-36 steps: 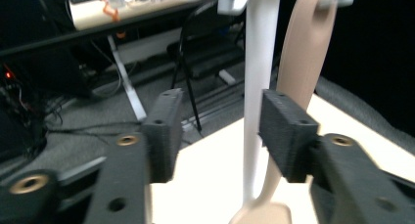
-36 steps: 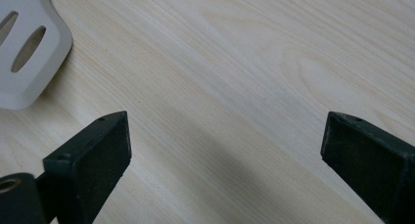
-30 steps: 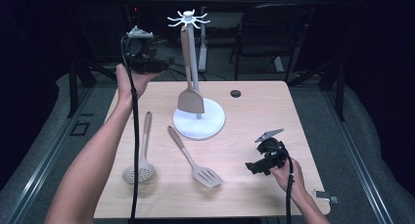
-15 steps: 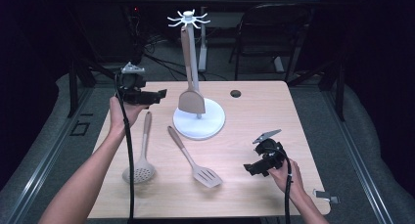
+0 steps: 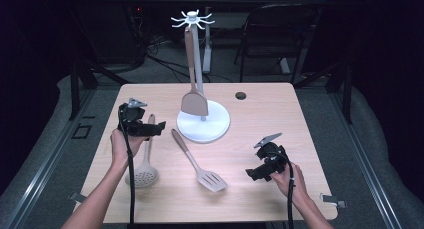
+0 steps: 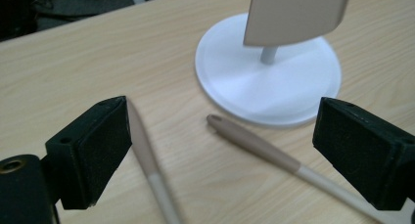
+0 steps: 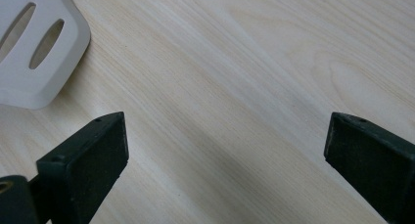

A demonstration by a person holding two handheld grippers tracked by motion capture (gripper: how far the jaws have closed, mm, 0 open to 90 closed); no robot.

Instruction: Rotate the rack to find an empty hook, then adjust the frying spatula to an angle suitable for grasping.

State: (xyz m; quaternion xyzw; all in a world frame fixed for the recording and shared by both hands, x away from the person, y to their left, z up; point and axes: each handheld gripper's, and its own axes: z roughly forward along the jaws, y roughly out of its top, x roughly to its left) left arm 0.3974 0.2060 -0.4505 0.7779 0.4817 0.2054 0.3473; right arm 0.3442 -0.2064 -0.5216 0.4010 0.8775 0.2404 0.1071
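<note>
The skimmer (image 5: 145, 165) lies flat on the bench (image 5: 260, 114), handle tip beneath the left tongs (image 5: 161, 129), whose jaws have just been opening (nothing gripped). A turner (image 5: 200, 165) lies beside it. Right tongs (image 5: 250, 174) gape empty.

Light wooden table (image 5: 270, 119) with kitchen utensils lying on it

A white round stand base (image 5: 203, 121) sits near the middle toward the far edge, with a small dark grommet hole (image 5: 241, 95) to its right. A slotted spatula (image 5: 200, 162) lies diagonally in front of the base, and a perforated skimmer spoon (image 5: 145, 161) lies to its left, bowl toward the near edge; the two are apart.
</note>
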